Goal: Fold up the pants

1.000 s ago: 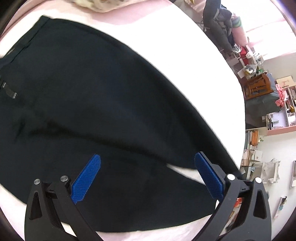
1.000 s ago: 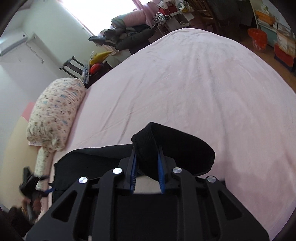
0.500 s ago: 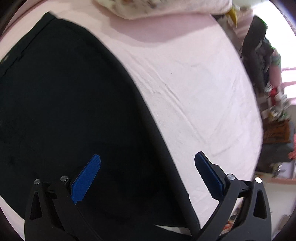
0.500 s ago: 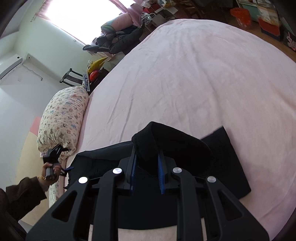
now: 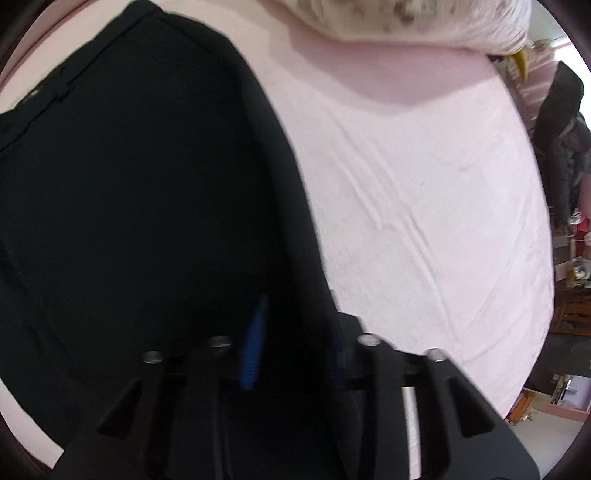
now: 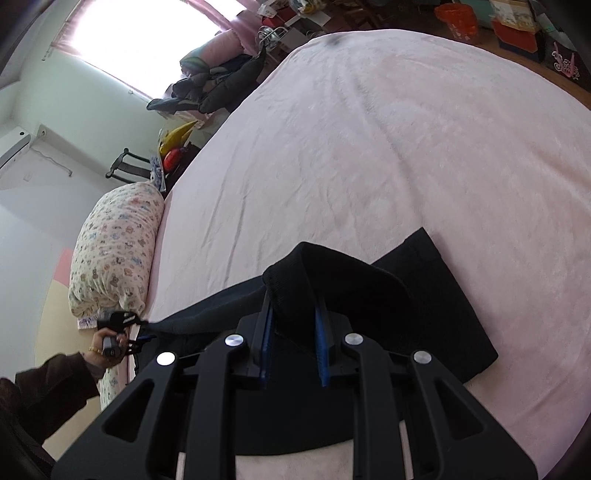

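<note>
Black pants (image 5: 129,192) lie on a pink bed sheet (image 5: 424,221); the waistband runs along the upper left of the left wrist view. My left gripper (image 5: 295,343) is shut on the pants' right side edge, with black cloth between its blue pads. In the right wrist view my right gripper (image 6: 293,332) is shut on a raised fold of the pants (image 6: 388,295), near the leg end that lies flat on the sheet (image 6: 406,147). The left gripper (image 6: 122,332) also shows there, held in a hand at the pants' far end.
A flower-print pillow (image 6: 114,251) lies at the bed's head and shows at the top of the left wrist view (image 5: 406,18). Dark coats (image 6: 221,88) pile beside the window. Orange bins and boxes (image 6: 458,18) stand on the floor past the bed's foot.
My left gripper has moved toward the waistband side and closed on the pants' edge; it was open before. My right gripper has kept its hold and lifted slightly, showing more of the leg end.
</note>
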The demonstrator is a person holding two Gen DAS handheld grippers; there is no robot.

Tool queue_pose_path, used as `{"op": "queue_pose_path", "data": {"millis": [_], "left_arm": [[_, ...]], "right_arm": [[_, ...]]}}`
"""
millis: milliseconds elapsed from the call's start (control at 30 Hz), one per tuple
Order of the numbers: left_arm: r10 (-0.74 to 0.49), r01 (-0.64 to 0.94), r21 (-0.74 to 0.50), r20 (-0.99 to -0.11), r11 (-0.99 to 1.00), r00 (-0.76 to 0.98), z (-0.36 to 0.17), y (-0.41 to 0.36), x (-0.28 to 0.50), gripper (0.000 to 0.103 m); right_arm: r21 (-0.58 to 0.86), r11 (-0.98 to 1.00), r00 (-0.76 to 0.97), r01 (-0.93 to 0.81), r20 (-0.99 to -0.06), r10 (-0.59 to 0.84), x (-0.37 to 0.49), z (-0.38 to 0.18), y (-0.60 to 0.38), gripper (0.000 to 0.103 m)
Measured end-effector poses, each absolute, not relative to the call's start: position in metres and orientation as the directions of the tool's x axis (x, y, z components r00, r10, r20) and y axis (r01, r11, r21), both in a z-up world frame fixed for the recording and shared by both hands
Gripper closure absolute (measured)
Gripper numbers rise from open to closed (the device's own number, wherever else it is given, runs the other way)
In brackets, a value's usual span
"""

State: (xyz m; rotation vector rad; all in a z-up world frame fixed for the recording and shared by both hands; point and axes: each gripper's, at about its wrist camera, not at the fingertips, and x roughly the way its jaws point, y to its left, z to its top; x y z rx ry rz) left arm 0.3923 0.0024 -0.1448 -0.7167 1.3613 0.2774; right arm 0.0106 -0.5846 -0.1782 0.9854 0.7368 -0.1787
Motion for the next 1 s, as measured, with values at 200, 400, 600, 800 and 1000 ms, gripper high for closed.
{"op": "queue_pose_path", "data": {"millis": [200, 400, 600, 800, 1000], "left_arm": [[-0.248, -0.510, -0.404, -0.904, 0.760, 0.347, -0.107, 0.013, 0.374, 0.101], [-0.223, -0.504, -0.400, -0.900, 0.766, 0.375, -0.096, 0.041, 0.362, 0.103], [-0.315, -0.506, -0.443, -0.893, 0.740, 0.322, -0.104, 0.051, 0.339, 0.103], [-0.292, -0.477, -0.350, -0.937, 0.806, 0.192, -0.122, 0.010, 0.373, 0.074], [-0.270, -0.531, -0.345, -0.938, 0.773, 0.217, -0.133, 0.003, 0.381, 0.074]], "right_arm": [[0.691, 0.553, 0.759, 0.466, -0.633, 0.152, 0.022, -0.170, -0.594, 0.084], [0.698, 0.556, 0.773, 0.452, -0.617, 0.146, 0.036, -0.156, -0.597, 0.084], [0.699, 0.570, 0.775, 0.432, -0.611, 0.163, 0.024, -0.148, -0.594, 0.084], [0.685, 0.586, 0.760, 0.433, -0.627, 0.172, 0.009, -0.149, -0.587, 0.084], [0.691, 0.579, 0.756, 0.433, -0.628, 0.184, 0.005, -0.158, -0.586, 0.084]]}}
